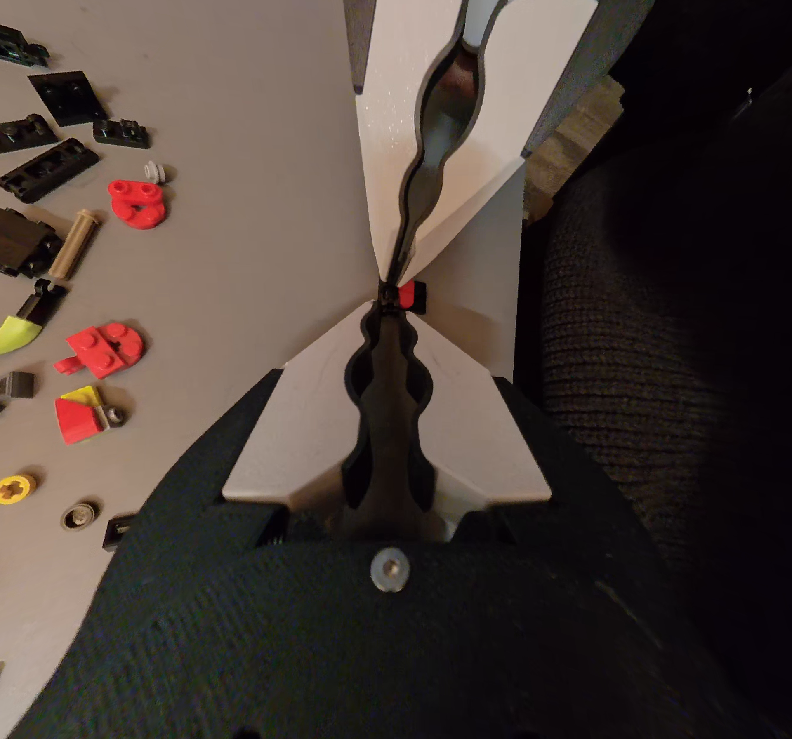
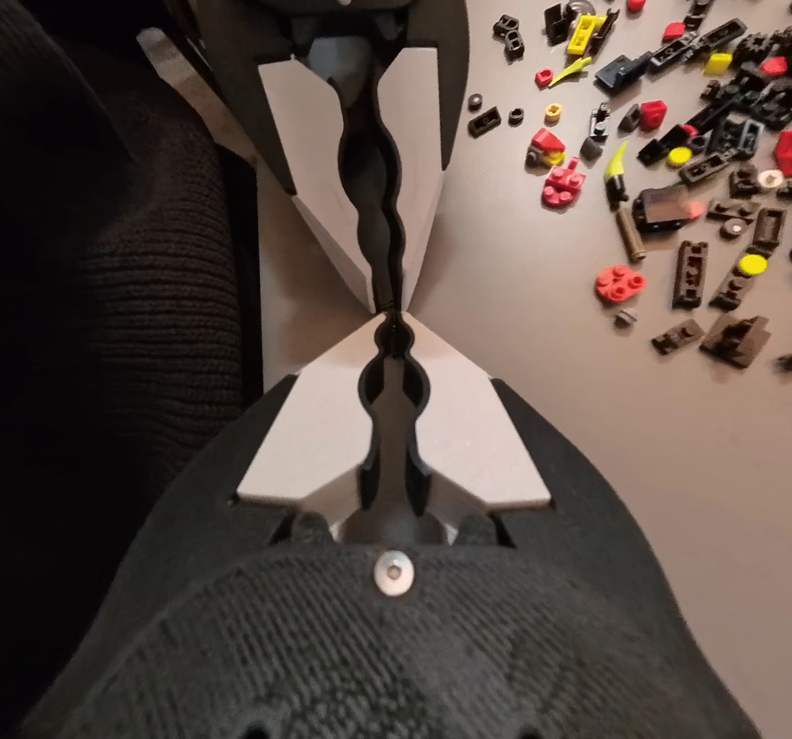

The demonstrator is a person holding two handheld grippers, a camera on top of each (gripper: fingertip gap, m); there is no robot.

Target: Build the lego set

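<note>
A: Left wrist view?
B: My left gripper [image 1: 389,305] is tip to tip with the right gripper [image 1: 392,279], both clamped on a small black-and-red piece [image 1: 407,295] between them. Loose bricks [image 1: 128,204] lie to its left.
A: Right wrist view?
B: My right gripper [image 2: 391,320] is pinched on the black part [image 2: 389,310]; a brick pile [image 2: 685,140] lies to its right on the table [image 2: 514,418].

Light was dim and warm, table [image 1: 240,75] evenly lit with soft short shadows under the bricks [image 2: 668,127]. Knit fabric [image 1: 634,333] at the frame edge fell to near black. Strong fisheye bending at edges. Right wrist view slightly motion-blurred; near gripper bodies soft. No glare.
</note>
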